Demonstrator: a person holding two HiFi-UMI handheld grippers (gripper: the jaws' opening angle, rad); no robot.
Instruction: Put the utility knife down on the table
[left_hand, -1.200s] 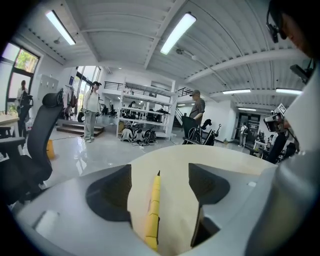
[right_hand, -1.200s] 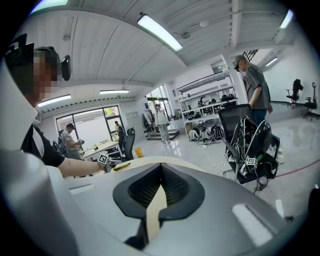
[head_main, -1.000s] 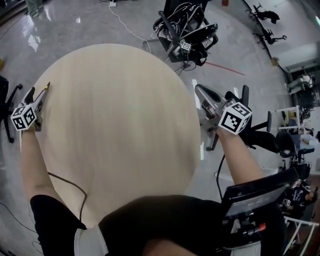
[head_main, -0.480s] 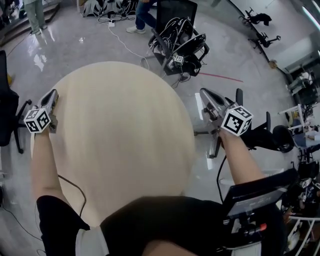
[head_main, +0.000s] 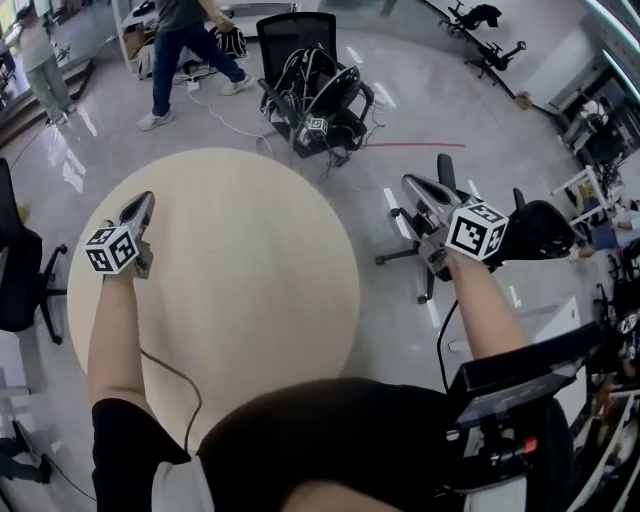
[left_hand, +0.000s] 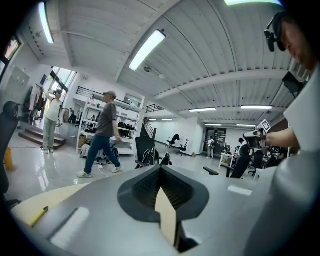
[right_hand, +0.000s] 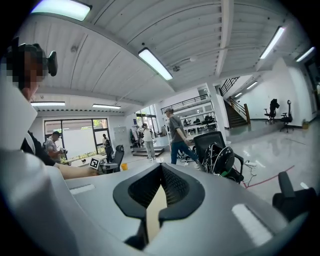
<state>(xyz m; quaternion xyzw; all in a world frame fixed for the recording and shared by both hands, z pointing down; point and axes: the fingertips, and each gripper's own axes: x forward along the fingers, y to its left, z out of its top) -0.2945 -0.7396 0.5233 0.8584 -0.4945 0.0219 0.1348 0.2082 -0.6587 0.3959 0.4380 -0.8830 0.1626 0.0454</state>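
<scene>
In the middle of the head view, the round tabletop (head_main: 250, 260) fills most of the frame, and nothing lying on it is large enough to pick out from there. At its left side your left claw (head_main: 140, 207) hangs over the wood and points toward the top of the frame. Its jaws are pressed together with nothing between them. At the right of the frame your right claw (head_main: 415, 190) is off the tabletop altogether, over the floor, its jaws likewise closed and empty.

The utility knife (left_hand: 38, 216) shows only in the left gripper view. It is a thin yellow sliver in the lower left corner, lying flat on the pale tabletop. It sits below and to the left of the left claw's jaws, well apart from them, and touches neither claw.

Judging from this, the put-down step is done: the knife rests on the tabletop and you grip nothing. The next move calls for very little. Keep both claws clear of the knife so you don't nudge it. It seems to lie close to the tabletop's rim, though you cannot tell how close.
</scene>
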